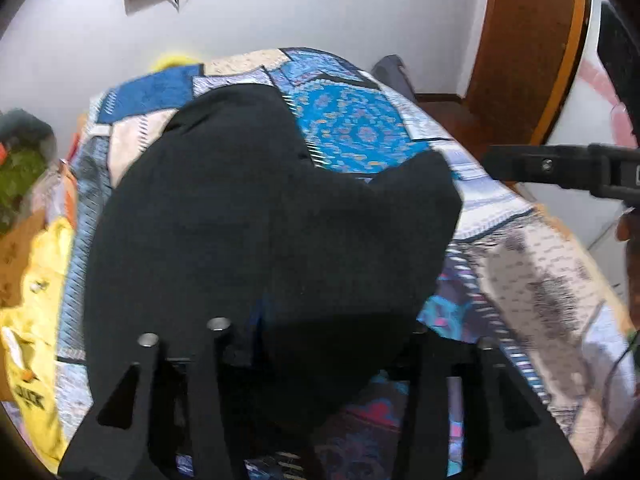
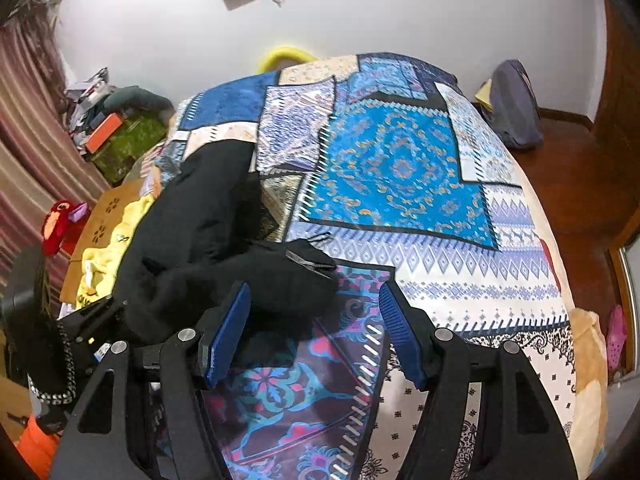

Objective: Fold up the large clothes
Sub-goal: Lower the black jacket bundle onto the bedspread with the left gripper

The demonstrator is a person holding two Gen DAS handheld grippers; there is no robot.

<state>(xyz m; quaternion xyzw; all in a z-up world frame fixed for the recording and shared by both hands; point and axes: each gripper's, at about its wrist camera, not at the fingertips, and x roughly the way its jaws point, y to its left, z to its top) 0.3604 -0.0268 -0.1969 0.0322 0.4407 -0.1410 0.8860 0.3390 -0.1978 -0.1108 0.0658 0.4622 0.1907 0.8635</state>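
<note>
A large black garment (image 1: 240, 200) lies bunched on the left part of a bed with a blue patchwork cover (image 1: 352, 132). In the left wrist view its near edge drapes over my left gripper (image 1: 320, 344) and hides both fingertips, so I cannot see whether the pads press on the cloth. The right wrist view shows the same black garment (image 2: 200, 220) with one end just ahead of my right gripper (image 2: 314, 320). That gripper's blue pads (image 2: 230, 320) stand wide apart over the patchwork cover (image 2: 400, 168) with nothing between them. The left gripper's body (image 2: 96, 316) shows at the garment's left edge.
A yellow garment (image 2: 108, 256) lies on a cardboard box left of the bed. Beyond it are a red toy (image 2: 60, 224), a green box with clutter (image 2: 128, 136) and a striped curtain (image 2: 24, 120). A grey bag (image 2: 516, 108) sits on the wooden floor at the right.
</note>
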